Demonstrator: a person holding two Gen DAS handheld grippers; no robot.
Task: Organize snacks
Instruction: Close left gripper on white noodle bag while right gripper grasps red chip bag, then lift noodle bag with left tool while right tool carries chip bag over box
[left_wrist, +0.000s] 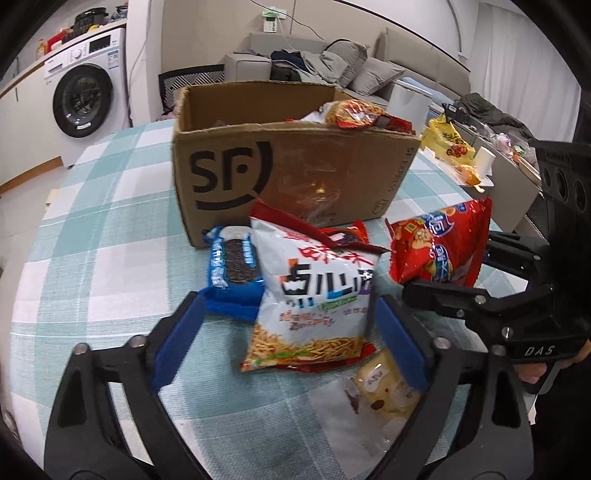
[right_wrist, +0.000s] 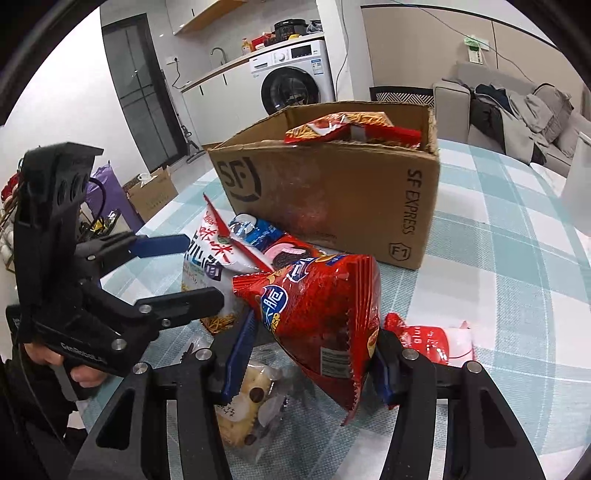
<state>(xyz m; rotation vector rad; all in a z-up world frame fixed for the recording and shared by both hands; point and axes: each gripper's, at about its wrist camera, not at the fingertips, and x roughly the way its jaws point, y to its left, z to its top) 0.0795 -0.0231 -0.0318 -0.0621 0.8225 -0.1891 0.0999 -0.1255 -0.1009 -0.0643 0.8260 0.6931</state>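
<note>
I have the crinkly red foil snack bag (right_wrist: 325, 314) pinched in my right tongs (right_wrist: 310, 358), both blue pads pressing its lower half; it hangs lifted off the worktop (right_wrist: 498, 295), long axis running up toward twelve o'clock and tilted a little left. The open brown cardboard shipping box (right_wrist: 332, 192) stands beyond it at twelve o'clock, so in my judgement the coming move is up and forward over the near wall. My right hand is plainly the nearer one for that.

My left tongs (left_wrist: 288, 332) are spread either side of the white noodle-snack bag (left_wrist: 314, 291), which stands propped between the pads; I cannot see either pad pressing it. Behind it at eleven o'clock lies the blue cookie packet (left_wrist: 232, 266), and at five o'clock a clear packet of pale biscuits (left_wrist: 384, 384) on the green-and-white checked cloth.

Inside the box a red bag of noodle sticks (right_wrist: 351, 129) already pokes above the rim. A small red-and-white pouch (right_wrist: 436, 339) lies at three o'clock from my right tongs.
</note>
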